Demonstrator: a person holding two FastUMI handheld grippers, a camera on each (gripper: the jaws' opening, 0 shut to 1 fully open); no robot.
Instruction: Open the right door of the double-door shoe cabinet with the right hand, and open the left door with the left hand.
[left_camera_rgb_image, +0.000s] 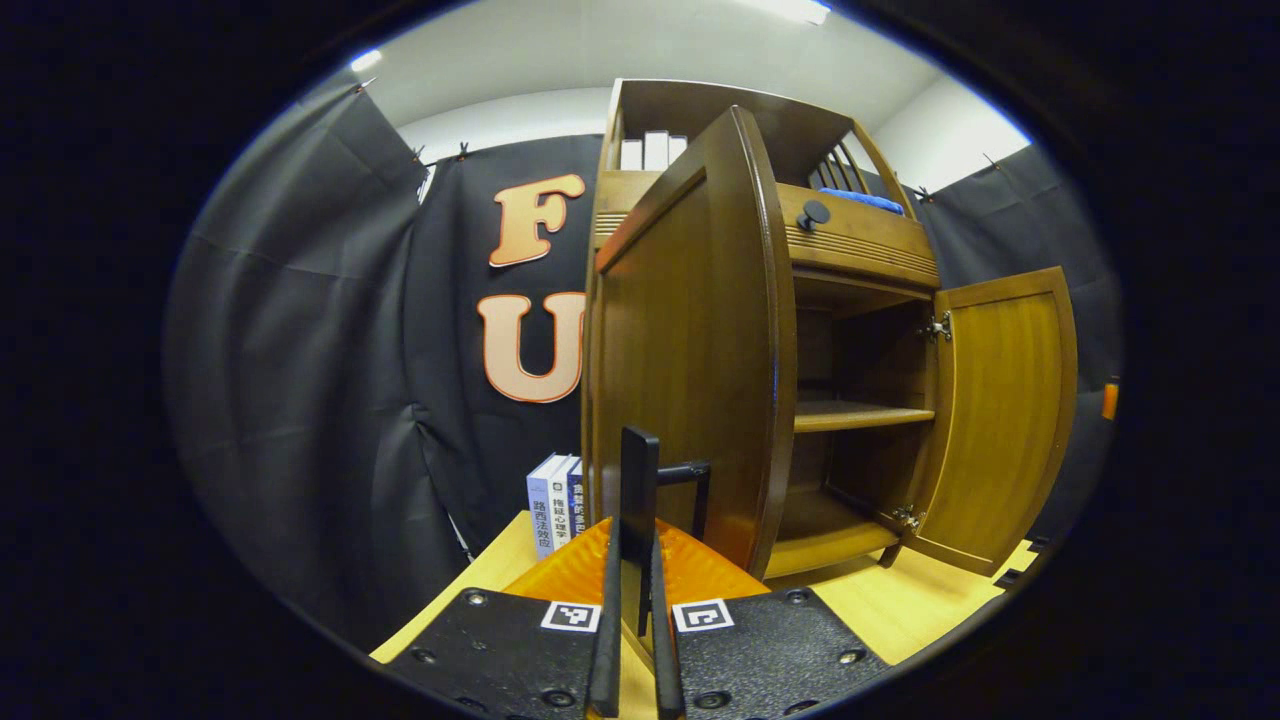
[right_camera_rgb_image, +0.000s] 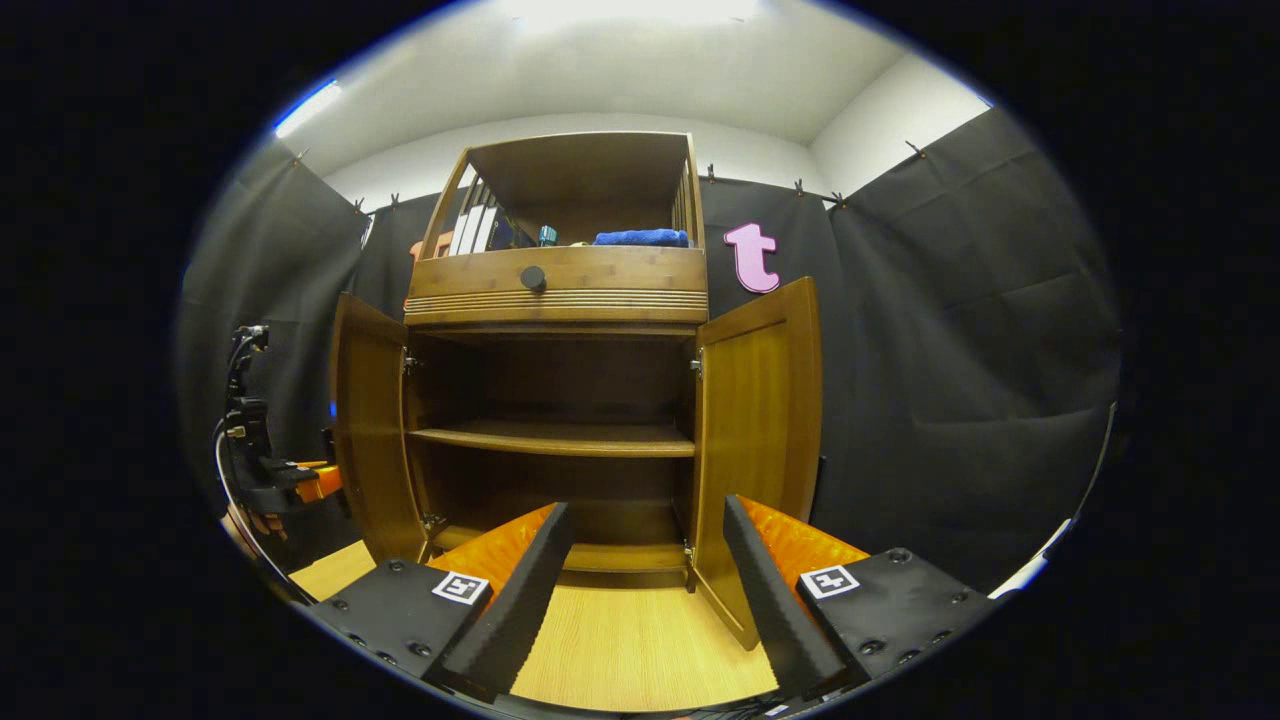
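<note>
Shoe cabinet (right_camera_rgb_image: 556, 285) stands on the wood table (right_camera_rgb_image: 630, 650) against the black cloth; both doors swung out, empty shelf (right_camera_rgb_image: 555, 437) exposed. Left door (left_camera_rgb_image: 690, 340) handle (left_camera_rgb_image: 640, 500) sits pinched between the left gripper (left_camera_rgb_image: 634, 600) fingers (nearly closed). Right gripper (right_camera_rgb_image: 645, 570) spread wide, holding nothing, facing the opening; right door (right_camera_rgb_image: 760, 440) just beside it. Books (left_camera_rgb_image: 553, 500) stand left of the cabinet, spine text too small to read.

setting: staged recording booth | evidence: black cloth walls (right_camera_rgb_image: 950, 330) pinned up, lone wooden cabinet (right_camera_rgb_image: 560, 290) on tabletop (right_camera_rgb_image: 640, 640)
</note>
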